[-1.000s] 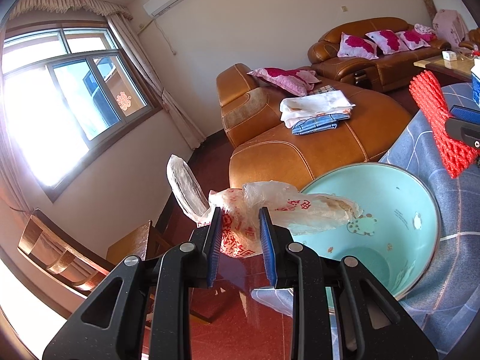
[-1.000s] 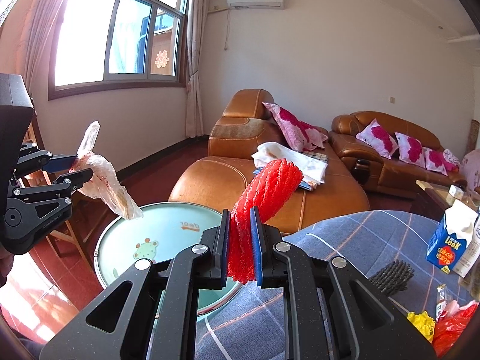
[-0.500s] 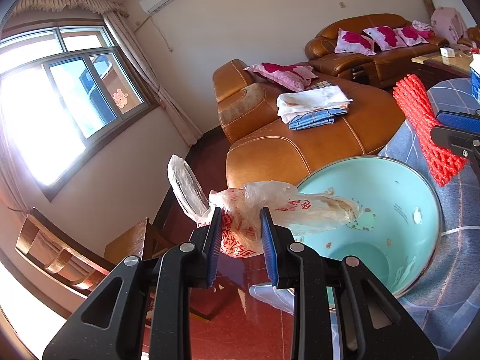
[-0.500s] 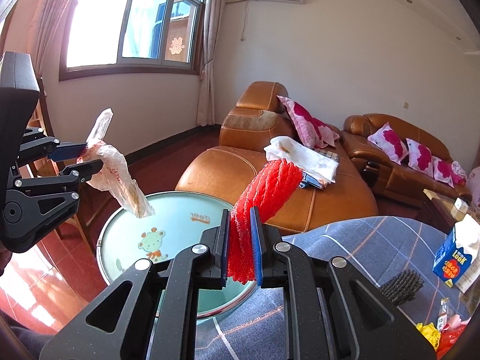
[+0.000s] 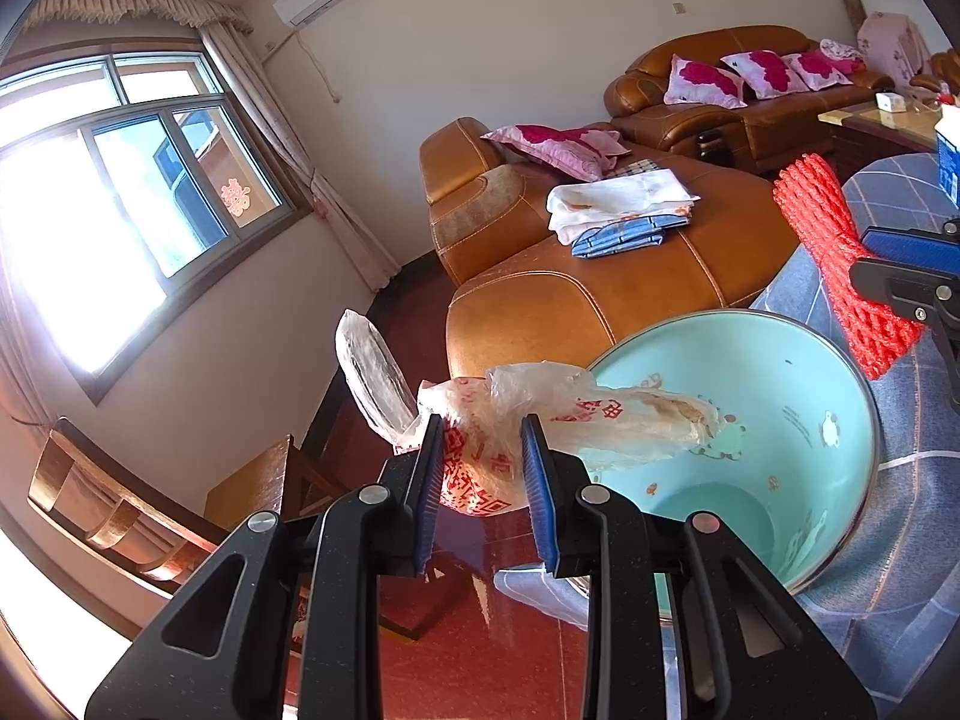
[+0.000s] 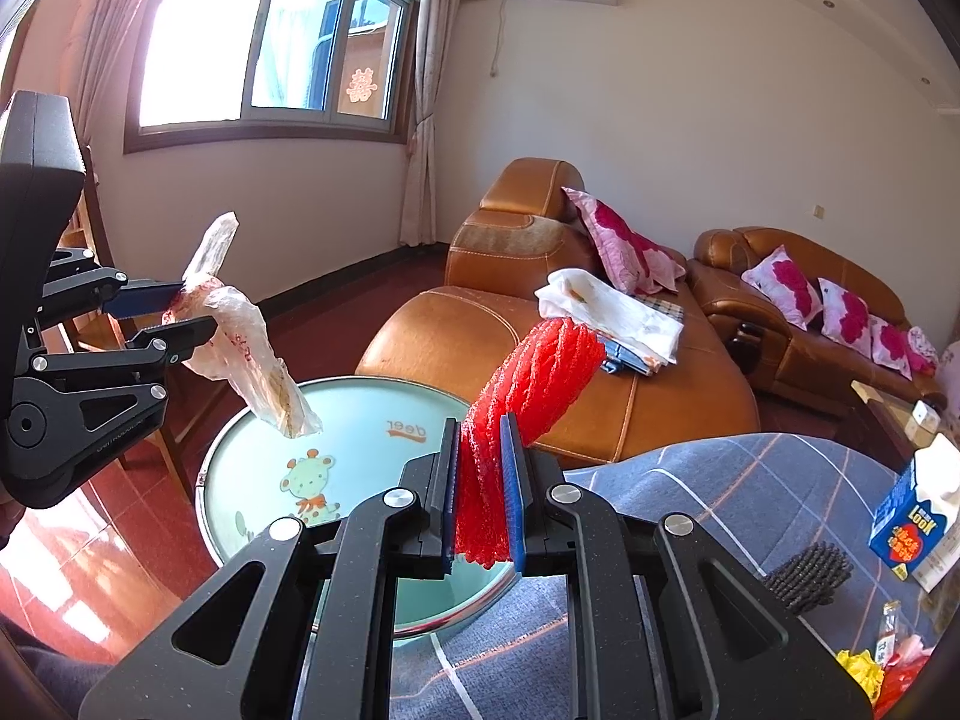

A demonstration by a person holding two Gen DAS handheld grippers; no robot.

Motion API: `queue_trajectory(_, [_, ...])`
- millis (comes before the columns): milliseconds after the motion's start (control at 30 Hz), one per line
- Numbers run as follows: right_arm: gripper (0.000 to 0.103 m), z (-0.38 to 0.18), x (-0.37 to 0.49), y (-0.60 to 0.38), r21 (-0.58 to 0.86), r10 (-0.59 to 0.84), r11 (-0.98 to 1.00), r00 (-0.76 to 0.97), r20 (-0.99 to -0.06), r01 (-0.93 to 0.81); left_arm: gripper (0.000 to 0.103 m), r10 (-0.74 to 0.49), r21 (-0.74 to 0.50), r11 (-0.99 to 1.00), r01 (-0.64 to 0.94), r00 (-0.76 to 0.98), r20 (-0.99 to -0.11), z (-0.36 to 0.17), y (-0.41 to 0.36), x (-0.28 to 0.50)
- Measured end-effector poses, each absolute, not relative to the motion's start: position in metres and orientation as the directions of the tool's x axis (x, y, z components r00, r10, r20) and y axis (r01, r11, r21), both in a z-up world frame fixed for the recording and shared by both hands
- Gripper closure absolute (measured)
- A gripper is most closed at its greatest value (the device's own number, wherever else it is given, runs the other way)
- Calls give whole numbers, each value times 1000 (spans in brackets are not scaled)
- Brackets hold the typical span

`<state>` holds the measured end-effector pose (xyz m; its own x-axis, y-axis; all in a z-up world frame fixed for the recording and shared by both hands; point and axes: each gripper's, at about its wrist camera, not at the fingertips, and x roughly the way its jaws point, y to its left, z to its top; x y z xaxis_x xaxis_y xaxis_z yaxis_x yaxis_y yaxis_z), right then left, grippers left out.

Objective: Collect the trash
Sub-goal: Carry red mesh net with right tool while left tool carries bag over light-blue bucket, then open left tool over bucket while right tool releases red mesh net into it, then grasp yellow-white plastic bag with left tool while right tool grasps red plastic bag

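The left tool (image 5: 482, 450) is matte black with a faint speckle, built of angular linked arms with triangular cut-outs. Round silver pivot pins sit at the joints. Its two fingers carry blue ribbed pads (image 5: 429, 483) on their inner faces. The right tool (image 6: 482, 480) has the same black frame, silver pins and blue pads (image 6: 513, 480). Seen from the right wrist view, the left tool's side shows small silver screws, faint grey lettering too small to read, and a boxy black housing behind.

The turquoise bin (image 6: 360, 420) carries the word "deer", upside down, above its giraffe cartoon. The blue carton (image 6: 909, 525) near the tablecloth's right edge reads "LOOK". The window pane (image 6: 360, 84) bears a red double-happiness character. The plastic bag (image 5: 480, 468) shows red print, unreadable.
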<state>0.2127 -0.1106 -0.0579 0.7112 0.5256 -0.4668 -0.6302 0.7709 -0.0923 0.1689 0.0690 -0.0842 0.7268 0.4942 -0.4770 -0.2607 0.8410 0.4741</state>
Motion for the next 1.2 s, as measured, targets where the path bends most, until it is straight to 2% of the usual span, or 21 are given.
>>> queue_trajectory(267, [88, -59, 214, -107, -93, 535, 756, 694, -482, -648, 76, 475, 468, 851, -240, 734, -486, -86, 65, 167])
queue_trajectory(300, [85, -60, 214, -106, -94, 538, 751, 688, -488, -654, 73, 469, 468, 853, -233, 735, -490, -86, 64, 167])
queue_trajectory(333, [84, -60, 214, -105, -96, 539, 746, 683, -493, -659, 69, 462, 466, 856, -224, 736, -494, -87, 63, 167])
queue_trajectory(400, [75, -61, 214, -103, -100, 542, 741, 679, -496, -664, 39, 455, 469, 857, -215, 742, -493, -89, 60, 166])
queue_trajectory(433, [73, -60, 213, -103, -101, 542, 740, 679, -495, -664, 34, 450, 472, 857, -205, 745, -492, -90, 57, 167])
queue_trajectory(500, [68, -60, 213, -104, -98, 541, 742, 680, -495, -663, 33, 438, 479, 858, -185, 752, -493, -93, 52, 166])
queue_trajectory(733, [62, -61, 212, -107, -93, 531, 758, 694, -487, -645, 33, 425, 468, 866, -176, 752, -503, -96, 49, 165])
queue_trajectory(900, [50, -57, 208, -114, -117, 476, 807, 755, -450, -579, 32, 403, 431, 884, -178, 756, -516, -91, 52, 161])
queue_trajectory(1033, [50, -51, 197, -133, -98, 397, 871, 807, -437, -481, 31, 361, 387, 908, -159, 767, -531, -86, 48, 156])
queue_trajectory(1200, [50, -26, 160, -179, -134, 261, 935, 892, -369, -329, 31, 285, 362, 928, -88, 793, -539, -82, 18, 148])
